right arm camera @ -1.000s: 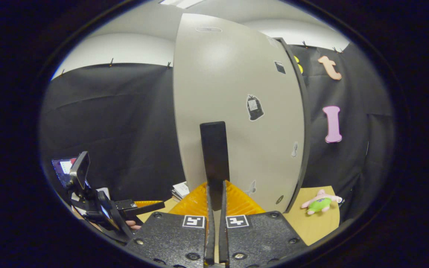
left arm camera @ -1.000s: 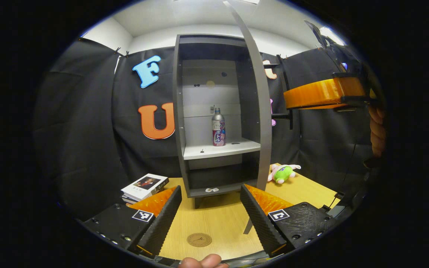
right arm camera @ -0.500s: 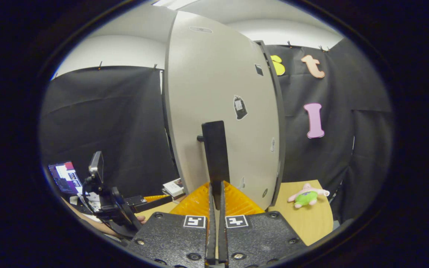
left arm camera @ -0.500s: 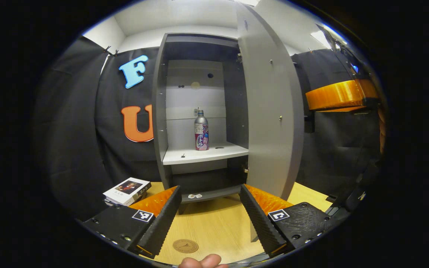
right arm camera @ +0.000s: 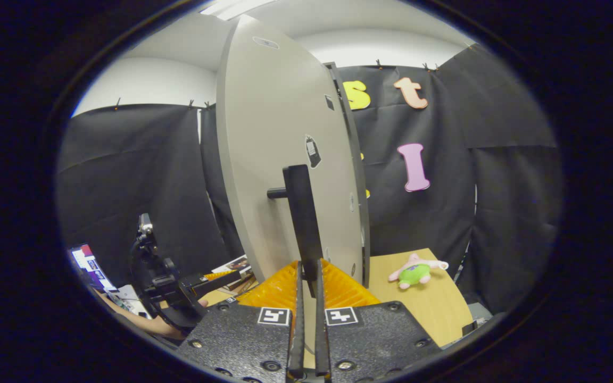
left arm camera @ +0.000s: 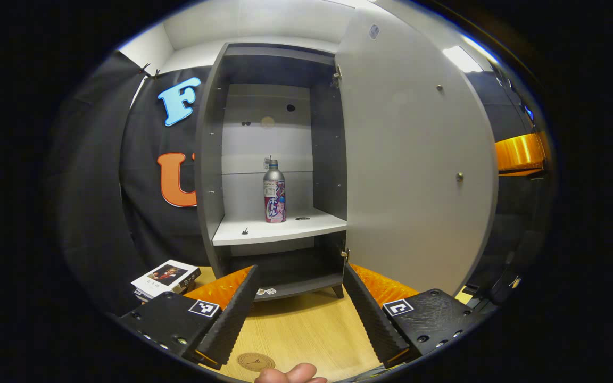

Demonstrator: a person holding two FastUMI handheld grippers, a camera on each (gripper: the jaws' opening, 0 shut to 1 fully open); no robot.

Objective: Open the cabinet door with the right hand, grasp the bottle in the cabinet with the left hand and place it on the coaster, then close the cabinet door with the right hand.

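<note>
The grey cabinet (left arm camera: 208,175) stands open on the wooden table. A silver bottle (left arm camera: 274,191) with a pink label stands upright on its white shelf (left arm camera: 264,231). The cabinet door (left arm camera: 413,159) is swung wide to the right. My left gripper (left arm camera: 298,314) is open, low in front of the cabinet and well short of the bottle. A round brown coaster (left arm camera: 256,361) lies on the table between its fingers. In the right gripper view, my right gripper (right arm camera: 306,276) is shut on the door's dark handle (right arm camera: 301,218), on the door (right arm camera: 274,159). The left gripper (right arm camera: 216,277) shows at lower left.
A stack of books (left arm camera: 167,276) lies on the table left of the cabinet. A green and pink plush toy (right arm camera: 415,271) lies on the table right of the door. Black cloth walls close in the booth. A fingertip (left arm camera: 290,375) shows at the bottom edge.
The door has swung further open to the right, held by my right gripper. My left gripper has shifted a little toward the cabinet, and the coaster has slid lower in its view.
</note>
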